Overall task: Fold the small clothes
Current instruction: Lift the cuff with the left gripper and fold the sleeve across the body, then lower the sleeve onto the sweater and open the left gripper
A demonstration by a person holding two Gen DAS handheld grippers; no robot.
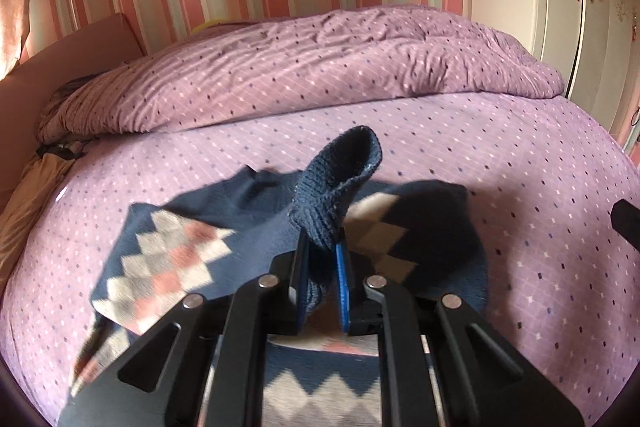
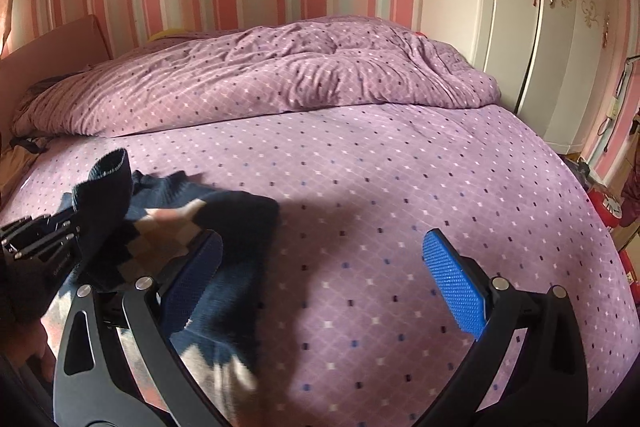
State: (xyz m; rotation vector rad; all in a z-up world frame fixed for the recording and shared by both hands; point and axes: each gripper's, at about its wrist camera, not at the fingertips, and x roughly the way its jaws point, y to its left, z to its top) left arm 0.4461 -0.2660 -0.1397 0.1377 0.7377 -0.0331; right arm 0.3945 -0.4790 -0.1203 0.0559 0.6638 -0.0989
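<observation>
the left gripper (image 1: 322, 259) is clamped on the ribbed cuff of a navy knitted sweater with pink, grey and cream diamonds (image 1: 168, 259), which lies on the purple dotted bedsheet (image 1: 500, 187). the right gripper (image 2: 324, 267) stands wide, apparently holding nothing.

The sweater (image 1: 192, 251) lies on the bed (image 1: 520, 187), before the bunched quilt (image 1: 320, 67); a wardrobe (image 2: 520, 27) stands right.

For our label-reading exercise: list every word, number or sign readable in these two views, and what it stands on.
None can be read for certain.
Left claw: small pale lettering on its black body, too small and blurred to read.
Navy sweater: diamond pattern only, no words.
Wardrobe: red ornaments, no legible characters.
</observation>
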